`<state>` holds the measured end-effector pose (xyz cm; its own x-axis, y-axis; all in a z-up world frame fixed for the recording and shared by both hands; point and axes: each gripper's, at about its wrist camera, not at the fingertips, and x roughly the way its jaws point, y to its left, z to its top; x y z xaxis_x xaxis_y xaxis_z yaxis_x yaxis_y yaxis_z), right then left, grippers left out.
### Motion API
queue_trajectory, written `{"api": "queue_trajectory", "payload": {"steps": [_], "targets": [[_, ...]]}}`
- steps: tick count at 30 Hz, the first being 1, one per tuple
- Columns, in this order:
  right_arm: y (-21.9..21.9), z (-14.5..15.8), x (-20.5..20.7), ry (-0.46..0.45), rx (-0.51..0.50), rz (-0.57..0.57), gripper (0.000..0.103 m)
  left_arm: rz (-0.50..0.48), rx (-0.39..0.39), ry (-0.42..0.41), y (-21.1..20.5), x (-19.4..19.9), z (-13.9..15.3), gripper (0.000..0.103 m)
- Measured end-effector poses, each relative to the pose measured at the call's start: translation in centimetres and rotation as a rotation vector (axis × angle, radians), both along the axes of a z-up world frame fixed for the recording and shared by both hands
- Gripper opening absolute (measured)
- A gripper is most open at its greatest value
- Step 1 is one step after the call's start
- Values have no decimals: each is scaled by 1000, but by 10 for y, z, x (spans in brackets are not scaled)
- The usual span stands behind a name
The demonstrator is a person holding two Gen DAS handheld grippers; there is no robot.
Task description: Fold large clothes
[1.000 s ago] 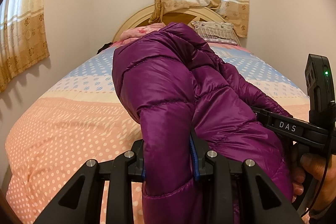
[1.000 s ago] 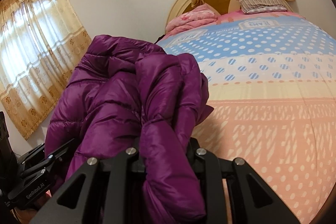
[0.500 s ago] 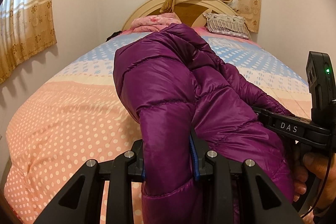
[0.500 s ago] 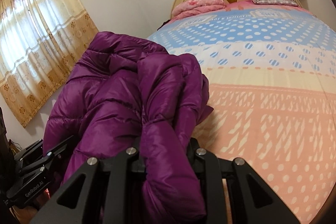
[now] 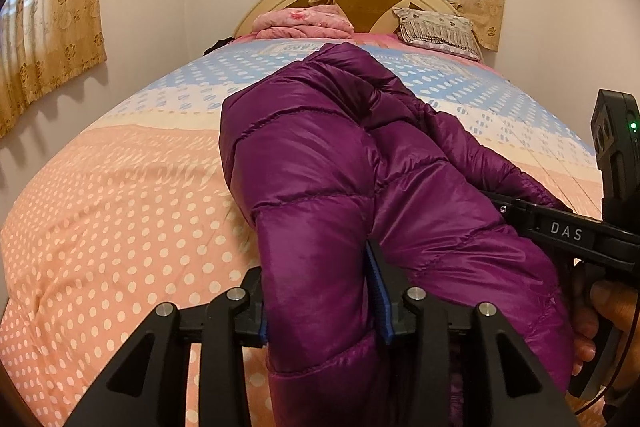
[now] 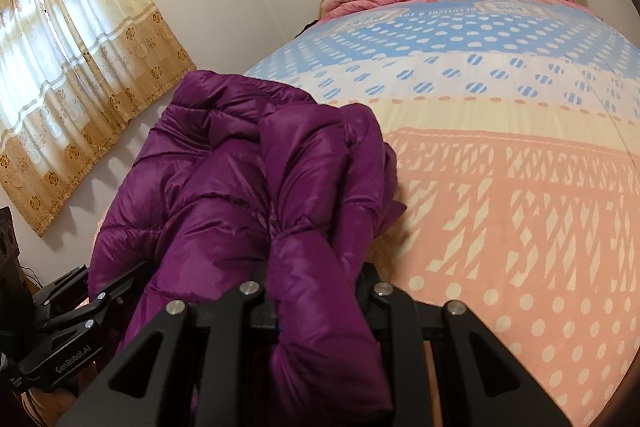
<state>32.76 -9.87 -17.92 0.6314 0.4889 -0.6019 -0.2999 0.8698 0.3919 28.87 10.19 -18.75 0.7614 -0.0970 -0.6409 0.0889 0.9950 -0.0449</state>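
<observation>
Currently left gripper [image 5: 318, 291] fingers are clamped on the purple jacket [image 5: 340, 163]. Right gripper [image 6: 316, 291] fingers likewise clamp it, above the bed [image 6: 520, 207].

Both tongs, left [image 5: 320, 291] and right [image 6: 316, 299], are clamped on purple padded fabric, held side by side.

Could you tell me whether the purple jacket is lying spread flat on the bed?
No, the jacket is bunched up above the bed, clamped in the left tool.
</observation>
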Motion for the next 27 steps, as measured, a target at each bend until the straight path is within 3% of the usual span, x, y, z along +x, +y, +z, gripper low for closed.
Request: {"api": "queue_trajectory", "payload": {"steps": [6,14,20,27], "targets": [[1,-4,2,15,1,-4,26,15,12,10,2,-3,-5,54],[0,-9,2,35,-11,-18,38,70,58,2,9,-7,-8,81],[-2,-11,3,41,-18,-30,44,91,19,13,18,-5,-12,88],[-7,-17,4,49,-13,-52,54,99,25,9,18,-5,-12,92]]}}
